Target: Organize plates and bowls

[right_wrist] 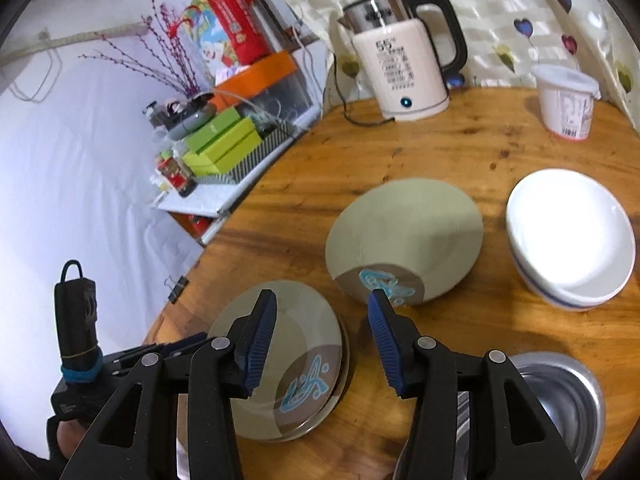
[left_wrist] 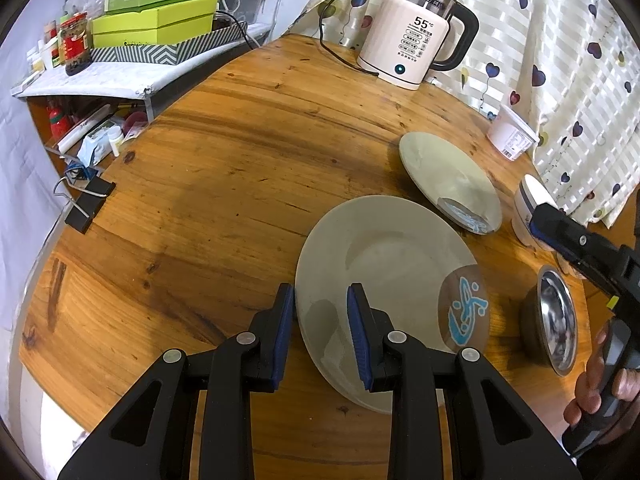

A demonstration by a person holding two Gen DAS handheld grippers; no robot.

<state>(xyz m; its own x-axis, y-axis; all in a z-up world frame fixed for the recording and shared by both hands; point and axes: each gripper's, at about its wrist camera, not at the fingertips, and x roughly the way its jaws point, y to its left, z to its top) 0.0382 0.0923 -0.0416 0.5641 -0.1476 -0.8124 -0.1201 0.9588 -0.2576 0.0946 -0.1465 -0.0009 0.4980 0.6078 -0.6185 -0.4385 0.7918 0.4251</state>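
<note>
The left hand-held gripper (left_wrist: 320,300) occupies the lower centre of the left wrist view. Its jaws stand partly spread on either side of the near rim of the near grey plate (left_wrist: 384,276); whether the pads press on the rim cannot be told.

The near grey plate lies flat on the wooden desk (left_wrist: 240,160), right of centre in that view, with a blue emblem on its right edge. The far grey plate (left_wrist: 448,176) lies beyond it toward the upper right, apart from it, and carries the same emblem.

The right hand-held gripper (right_wrist: 320,300) occupies the lower centre of the right wrist view. Its jaws are spread and nothing lies between the pads; the desk surface shows in the gap. In the left wrist view the same tool enters from the right edge, with a hand (left_wrist: 600,384) wrapped around its handle.

The white bowls (right_wrist: 568,240), nested together, stand at the right of the right wrist view. The steel bowl (right_wrist: 560,396) sits at the lower right, just beside the right finger.

An electric kettle (left_wrist: 412,32) stands at the upper centre of the desk. A white tub (right_wrist: 566,100) stands at the upper right.
</note>
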